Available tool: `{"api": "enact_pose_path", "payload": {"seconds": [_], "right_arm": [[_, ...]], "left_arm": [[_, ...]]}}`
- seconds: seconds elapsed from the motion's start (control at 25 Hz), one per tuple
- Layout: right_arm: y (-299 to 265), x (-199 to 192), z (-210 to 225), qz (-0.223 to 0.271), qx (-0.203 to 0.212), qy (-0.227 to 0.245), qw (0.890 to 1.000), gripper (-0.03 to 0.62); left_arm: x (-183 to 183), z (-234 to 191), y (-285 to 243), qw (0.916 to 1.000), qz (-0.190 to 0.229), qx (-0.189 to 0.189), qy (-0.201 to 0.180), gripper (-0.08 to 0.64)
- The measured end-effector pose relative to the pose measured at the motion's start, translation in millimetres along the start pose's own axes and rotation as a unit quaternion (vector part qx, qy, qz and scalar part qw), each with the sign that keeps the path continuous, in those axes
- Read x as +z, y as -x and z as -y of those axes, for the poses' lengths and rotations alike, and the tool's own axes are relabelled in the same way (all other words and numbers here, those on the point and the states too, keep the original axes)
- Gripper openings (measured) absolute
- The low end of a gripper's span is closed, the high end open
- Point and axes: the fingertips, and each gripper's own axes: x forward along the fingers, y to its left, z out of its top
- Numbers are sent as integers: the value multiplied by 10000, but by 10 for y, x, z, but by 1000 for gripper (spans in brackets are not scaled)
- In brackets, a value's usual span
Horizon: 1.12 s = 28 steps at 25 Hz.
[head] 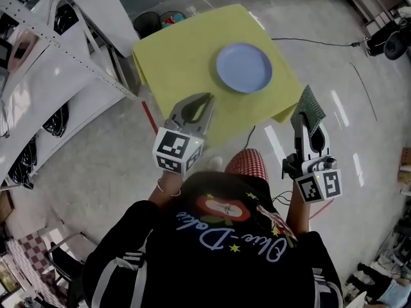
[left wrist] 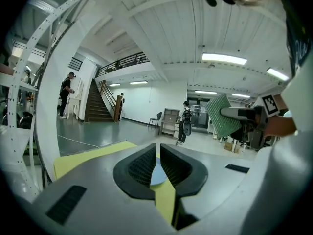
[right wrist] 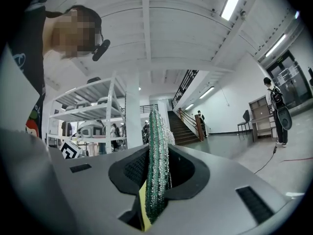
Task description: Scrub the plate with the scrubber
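Nearest the head camera, the person's black printed shirt (head: 218, 236) fills the lower frame, with both forearms reaching forward. Left gripper (head: 207, 101): jaws clenched together with nothing between them. In the left gripper view the ribbed pads (left wrist: 142, 166) meet at the tips, and only a thin slit below shows the surface beyond. In the head view its tips lie over the near edge of the yellow cloth (head: 183, 63). Right gripper (head: 304, 128): jaws clamped on the green scrubber (head: 309, 110), which stands on edge and rises above the fingertips. The right gripper view shows the scrubber's glittering mesh pressed between both pads. This gripper sits off the near right corner of the table, well apart from the plate. The scrubber touches neither cloth nor plate. Beyond both grippers, the blue plate (head: 244, 67) lies flat on the yellow cloth, right of the table's centre and toward the far side, with nothing on it. White metal shelving (head: 45, 76) runs along the left. Two dark round bins (head: 154, 21) stand past the table's far corner on the glossy floor (head: 334, 69).
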Motion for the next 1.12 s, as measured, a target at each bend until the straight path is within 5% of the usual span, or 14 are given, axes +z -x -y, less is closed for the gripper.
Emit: {"api": "enact_pose_path", "payload": {"seconds": [0.4, 0.48, 0.64, 0.88, 1.12], "right_arm": [[-616, -188, 160, -306, 737, -25, 9968, 59], [-783, -251, 267, -369, 865, -75, 9955, 58], [-1228, -351, 442, -556, 1248, -78, 9906, 59], [-1805, -580, 704, -981, 1892, 100, 9770, 58], [-2191, -975, 933, -1642, 2546, 481, 9518, 58]], "left_arm": [[-110, -223, -220, 9987, -72, 417, 291, 10], [-142, -266, -346, 9980, -149, 513, 335, 134], [-118, -446, -620, 9957, -224, 839, 323, 94], [-304, -636, -1067, 9887, -563, 1234, 633, 112], [-612, -646, -1453, 9780, -920, 1501, 1120, 121]]}}
